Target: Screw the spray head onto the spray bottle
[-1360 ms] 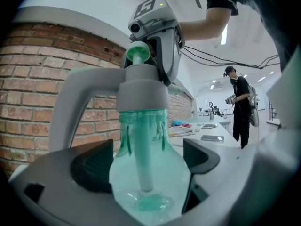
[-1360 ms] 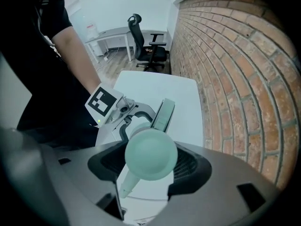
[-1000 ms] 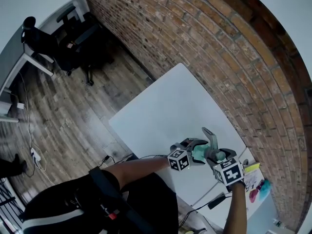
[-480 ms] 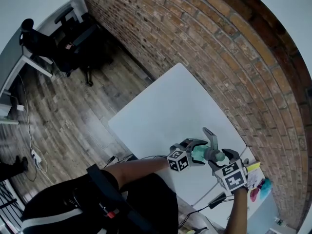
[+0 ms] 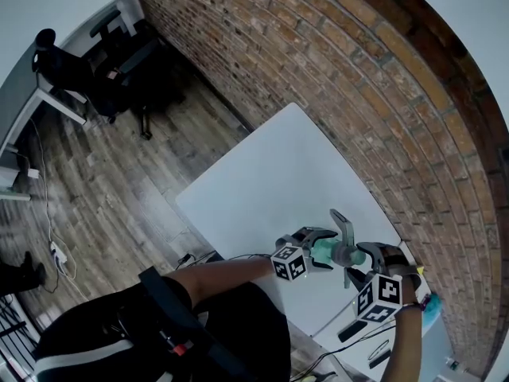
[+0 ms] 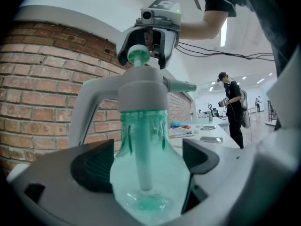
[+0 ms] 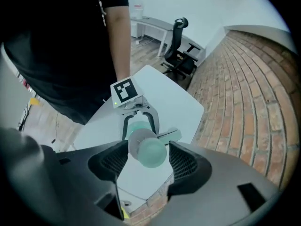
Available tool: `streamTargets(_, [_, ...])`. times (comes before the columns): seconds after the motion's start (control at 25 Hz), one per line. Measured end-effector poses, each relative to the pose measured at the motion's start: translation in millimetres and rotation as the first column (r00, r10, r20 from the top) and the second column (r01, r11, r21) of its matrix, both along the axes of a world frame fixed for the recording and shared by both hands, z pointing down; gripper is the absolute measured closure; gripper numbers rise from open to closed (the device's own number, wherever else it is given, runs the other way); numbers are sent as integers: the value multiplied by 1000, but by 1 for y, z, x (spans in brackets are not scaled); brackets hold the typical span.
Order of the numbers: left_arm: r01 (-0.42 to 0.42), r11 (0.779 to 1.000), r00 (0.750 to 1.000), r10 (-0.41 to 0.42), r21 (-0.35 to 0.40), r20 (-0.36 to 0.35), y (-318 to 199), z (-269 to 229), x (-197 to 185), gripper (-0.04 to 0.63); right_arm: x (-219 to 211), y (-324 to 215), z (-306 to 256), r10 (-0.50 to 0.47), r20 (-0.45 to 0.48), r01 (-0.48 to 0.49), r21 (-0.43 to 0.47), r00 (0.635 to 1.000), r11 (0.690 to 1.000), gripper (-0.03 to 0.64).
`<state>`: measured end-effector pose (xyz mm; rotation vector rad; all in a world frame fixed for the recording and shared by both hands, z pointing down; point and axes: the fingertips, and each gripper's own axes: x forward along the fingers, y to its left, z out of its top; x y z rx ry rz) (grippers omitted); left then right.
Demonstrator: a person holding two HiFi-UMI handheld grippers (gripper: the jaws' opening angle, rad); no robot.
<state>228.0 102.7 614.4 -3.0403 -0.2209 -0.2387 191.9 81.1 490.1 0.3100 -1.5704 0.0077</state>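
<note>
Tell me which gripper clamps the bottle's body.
The left gripper: its pads squeeze the spray bottle, while the right gripper stands open around the top knob.

Head overhead; gripper views share bottle (image 6: 146, 173)

White table (image 5: 270, 181), long far edge along brick wall (image 5: 382, 94). Right end, by wall edge: papers (image 6: 181, 132), teal item (image 5: 430, 309), partly hidden. Black cable (image 5: 352, 329) near front edge.
</note>
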Motion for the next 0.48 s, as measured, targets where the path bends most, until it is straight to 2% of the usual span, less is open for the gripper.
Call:
streamTargets(0.08, [0, 1000, 1000, 0, -3, 0, -1, -1, 1, 141, -2, 0, 4, -93, -20, 93, -1, 996, 996, 344])
streamTargets(0.2, [-1, 1000, 1000, 1, -6, 0, -1, -1, 1, 140, -4, 5, 9, -249, -64, 248, -26, 966, 968, 344])
streamTargets(0.28, [-1, 1000, 1000, 1, -5, 1, 0, 1, 0, 140, -1, 7, 12, -334, -105, 331, -52, 937, 942, 344])
streamTargets(0.4, [0, 1000, 1000, 0, -4, 1, 1, 1, -1, 140, 6, 6, 15, -455, -177, 447, -86, 873, 890, 344])
streamTargets(0.48, [0, 1000, 1000, 0, -5, 1, 1, 1, -1, 140, 5, 6, 17, -509, -190, 500, -97, 839, 861, 344])
